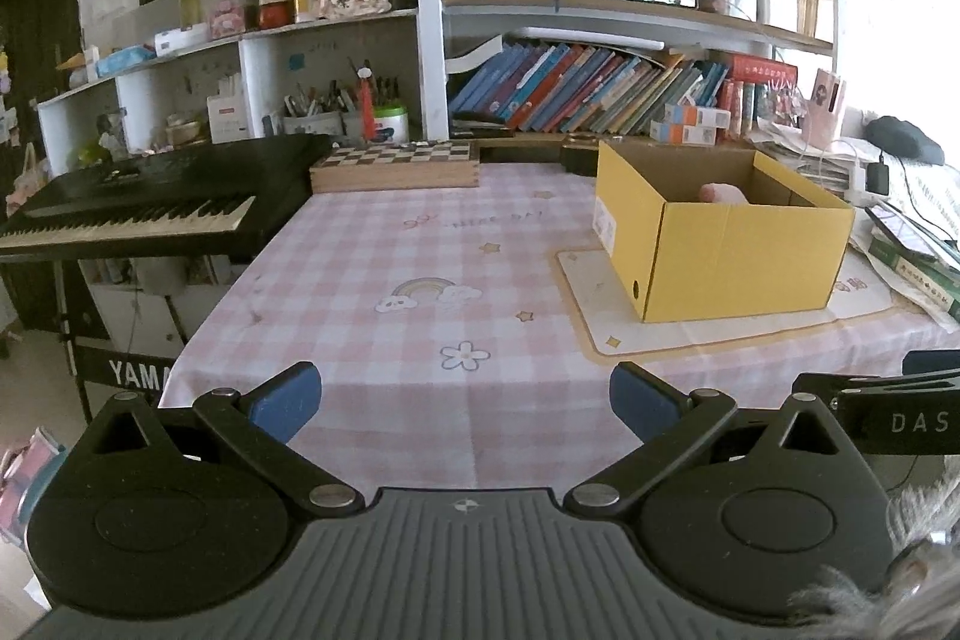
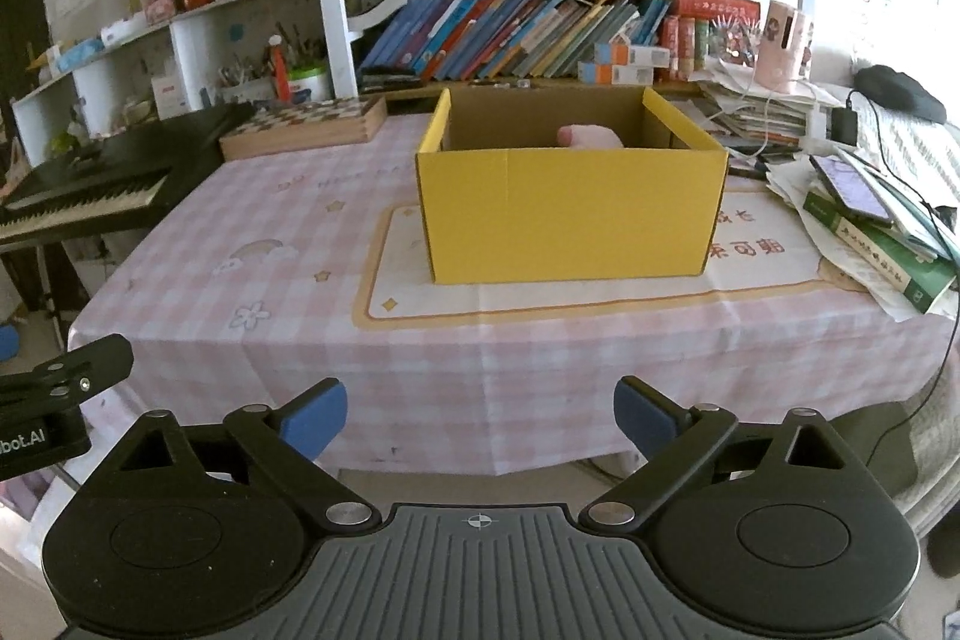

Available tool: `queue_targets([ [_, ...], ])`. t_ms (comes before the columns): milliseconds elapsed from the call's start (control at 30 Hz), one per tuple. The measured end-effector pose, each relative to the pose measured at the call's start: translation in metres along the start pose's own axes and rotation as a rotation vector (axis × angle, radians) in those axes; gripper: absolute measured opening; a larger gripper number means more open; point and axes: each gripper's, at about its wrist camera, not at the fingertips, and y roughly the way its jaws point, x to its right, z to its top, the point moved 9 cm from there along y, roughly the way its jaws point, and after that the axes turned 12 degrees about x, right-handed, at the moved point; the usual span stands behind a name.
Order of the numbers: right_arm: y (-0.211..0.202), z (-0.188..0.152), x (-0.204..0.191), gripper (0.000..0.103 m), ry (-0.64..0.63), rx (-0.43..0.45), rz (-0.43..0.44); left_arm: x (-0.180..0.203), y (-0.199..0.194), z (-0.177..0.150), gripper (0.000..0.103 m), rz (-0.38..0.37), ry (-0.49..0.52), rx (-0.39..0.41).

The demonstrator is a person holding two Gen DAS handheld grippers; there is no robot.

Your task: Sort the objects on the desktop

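Observation:
A yellow cardboard box [image 1: 729, 250] [image 2: 570, 214] stands open on a cream mat on the table. A pink soft object [image 1: 723, 193] [image 2: 588, 137] lies inside it, mostly hidden by the box wall. My left gripper [image 1: 465, 397] is open and empty, held over the table's near edge, left of the box. My right gripper [image 2: 480, 418] is open and empty, held in front of the table's front edge, facing the box. Part of the right gripper shows at the right of the left wrist view [image 1: 900, 412]; part of the left gripper shows at the left of the right wrist view [image 2: 54, 400].
A pink checked cloth [image 1: 390, 280] [image 2: 240, 232] covers the table. A wooden chessboard box [image 1: 396, 166] [image 2: 303, 127] lies at the back. A black keyboard [image 1: 150, 202] [image 2: 78, 184] stands at the left. Stacked books and papers with a phone [image 2: 870, 220] lie at the right. Bookshelves [image 1: 600, 88] stand behind.

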Motion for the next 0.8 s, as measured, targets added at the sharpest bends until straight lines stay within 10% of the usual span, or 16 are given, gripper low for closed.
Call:
queue_targets([
  [800, 0.0035, -0.0033, -0.0050, 0.098, -0.006, -0.025, 0.010, 0.0035, 0.0041, -0.0014, 0.103, -0.030, -0.004, -0.012],
])
